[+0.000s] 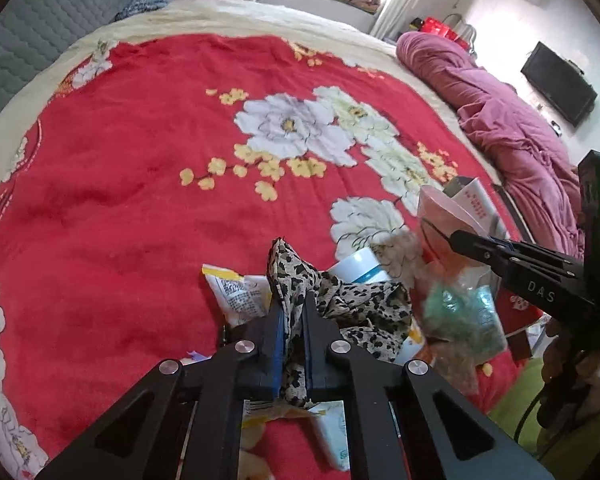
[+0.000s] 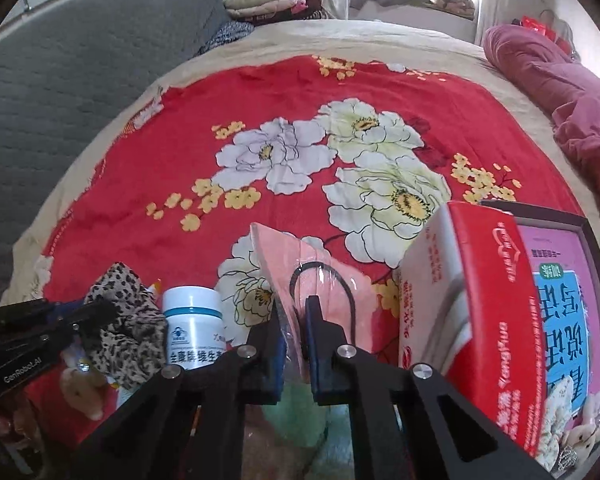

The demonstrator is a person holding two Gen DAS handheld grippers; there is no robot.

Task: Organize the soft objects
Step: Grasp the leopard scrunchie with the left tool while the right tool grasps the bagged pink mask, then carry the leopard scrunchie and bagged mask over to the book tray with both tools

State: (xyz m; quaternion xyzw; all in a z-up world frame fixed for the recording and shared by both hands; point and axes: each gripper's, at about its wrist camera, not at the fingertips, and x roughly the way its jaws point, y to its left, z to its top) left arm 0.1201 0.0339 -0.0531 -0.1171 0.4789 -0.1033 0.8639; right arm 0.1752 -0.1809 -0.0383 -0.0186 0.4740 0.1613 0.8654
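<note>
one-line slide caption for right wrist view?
Right gripper shut on a pink packet, red box beside it on the bed.

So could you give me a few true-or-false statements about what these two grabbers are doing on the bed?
1. The left gripper is shut on the leopard cloth. True.
2. The right gripper holds the white jar. False: it pinches a pink packet in clear wrap; the jar stands free to its left.
3. The blanket is plain blue. False: it is red with large white and yellow flowers.
4. A red box stands right of the right gripper. True.
5. A pink quilt lies bunched along the bed's far right edge. True.
6. Both grippers are wide open. False: each is closed on something thin.
</note>
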